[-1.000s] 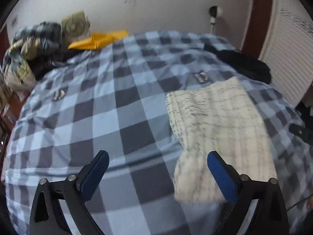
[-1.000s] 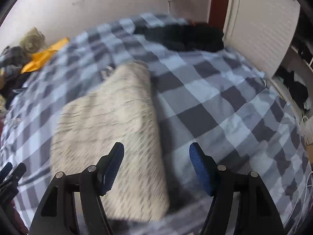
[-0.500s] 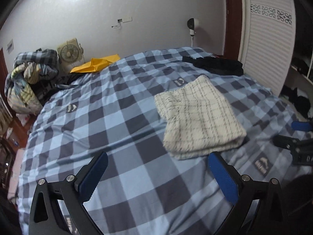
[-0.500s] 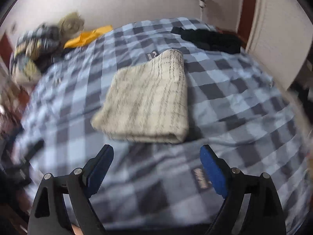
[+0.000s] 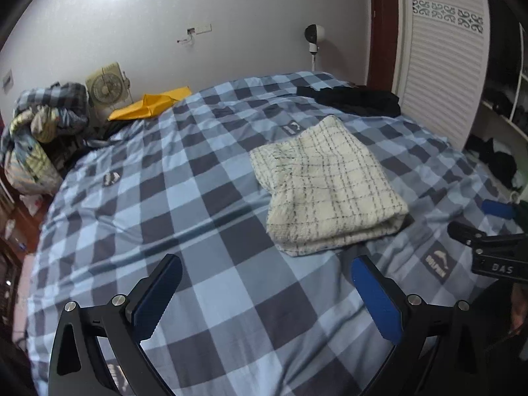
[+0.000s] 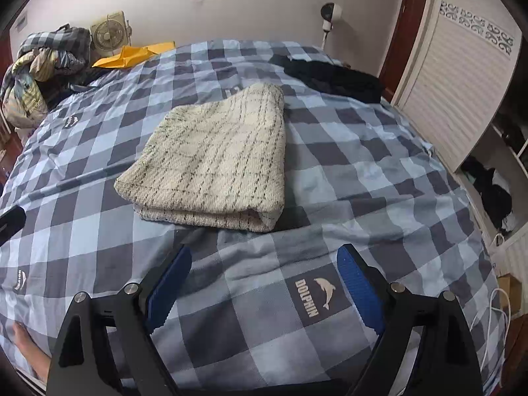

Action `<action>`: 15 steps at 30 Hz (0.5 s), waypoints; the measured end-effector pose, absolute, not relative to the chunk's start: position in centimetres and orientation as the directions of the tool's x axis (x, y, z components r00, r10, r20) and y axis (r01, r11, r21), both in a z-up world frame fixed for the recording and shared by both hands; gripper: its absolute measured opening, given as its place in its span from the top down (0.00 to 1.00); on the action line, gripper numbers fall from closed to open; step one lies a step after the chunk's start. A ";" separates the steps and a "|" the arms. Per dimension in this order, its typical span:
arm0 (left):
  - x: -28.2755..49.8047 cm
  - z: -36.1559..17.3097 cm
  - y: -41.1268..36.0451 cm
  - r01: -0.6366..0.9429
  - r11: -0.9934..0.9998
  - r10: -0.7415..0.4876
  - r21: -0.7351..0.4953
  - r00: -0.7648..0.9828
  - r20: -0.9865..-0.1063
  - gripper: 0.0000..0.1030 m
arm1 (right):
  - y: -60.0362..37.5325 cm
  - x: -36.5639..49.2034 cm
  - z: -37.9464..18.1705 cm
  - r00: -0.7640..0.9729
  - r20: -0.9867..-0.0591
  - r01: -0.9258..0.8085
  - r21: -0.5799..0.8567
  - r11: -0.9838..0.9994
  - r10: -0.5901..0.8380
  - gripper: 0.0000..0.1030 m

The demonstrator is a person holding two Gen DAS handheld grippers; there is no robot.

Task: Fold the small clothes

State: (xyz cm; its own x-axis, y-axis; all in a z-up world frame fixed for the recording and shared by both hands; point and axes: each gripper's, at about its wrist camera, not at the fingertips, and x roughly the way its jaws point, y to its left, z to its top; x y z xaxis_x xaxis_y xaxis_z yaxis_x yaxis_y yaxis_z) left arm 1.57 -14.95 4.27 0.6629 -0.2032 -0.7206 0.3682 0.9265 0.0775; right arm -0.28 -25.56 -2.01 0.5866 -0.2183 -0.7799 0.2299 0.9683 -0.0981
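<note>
A folded cream knit garment with thin dark check lines (image 6: 211, 161) lies flat on a bed spread with a blue-and-grey checked duvet (image 6: 363, 178), its thick folded edge facing the cameras. The right tongs (image 6: 264, 283) hang above the duvet at the garment's 6 o'clock, blue pads spread wide with nothing between them, clear of the cloth. In the left wrist view, the left tongs (image 5: 264, 293) likewise stand spread and empty over bare duvet, the garment (image 5: 326, 184) at their 1 o'clock and the other tool's black frame at 3 o'clock on the picture's edge. A black garment (image 6: 333, 79) lies near the bed's far side at 1 o'clock from the cream piece. At 10 o'clock, a yellow sheet (image 6: 132, 56), a small box fan (image 6: 107, 34) and a heap of bedding (image 6: 43, 66) crowd the wall.
</note>
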 end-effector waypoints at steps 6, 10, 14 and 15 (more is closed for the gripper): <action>1.8 4.3 -15.0 0.373 0.926 -0.217 0.056 0.650 -0.728 0.00 | -25.8 -0.8 -2.0 0.594 -0.787 0.209 -0.049 0.977 -0.167 0.15; 2.0 4.1 -14.6 0.366 0.930 -0.224 0.034 0.637 -0.738 0.00 | -25.9 -0.7 -2.2 0.591 -0.791 0.215 -0.034 0.976 -0.158 0.15; 2.1 4.2 -14.3 0.361 0.932 -0.231 0.019 0.635 -0.737 0.00 | -25.5 -0.7 -2.1 0.599 -0.785 0.202 -0.043 0.978 -0.158 0.15; 2.1 4.2 -14.3 0.362 0.932 -0.233 0.016 0.633 -0.739 0.00 | -25.4 -0.7 -2.1 0.598 -0.786 0.200 -0.044 0.979 -0.157 0.15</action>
State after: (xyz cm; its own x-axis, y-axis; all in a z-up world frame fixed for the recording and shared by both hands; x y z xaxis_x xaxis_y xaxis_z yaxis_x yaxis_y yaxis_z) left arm 2.10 -14.33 4.16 0.6325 -0.2328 -0.7387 0.3622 0.9320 0.0164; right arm -0.75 -25.40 -2.11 0.5985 -0.1572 -0.7856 0.1996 0.9789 -0.0438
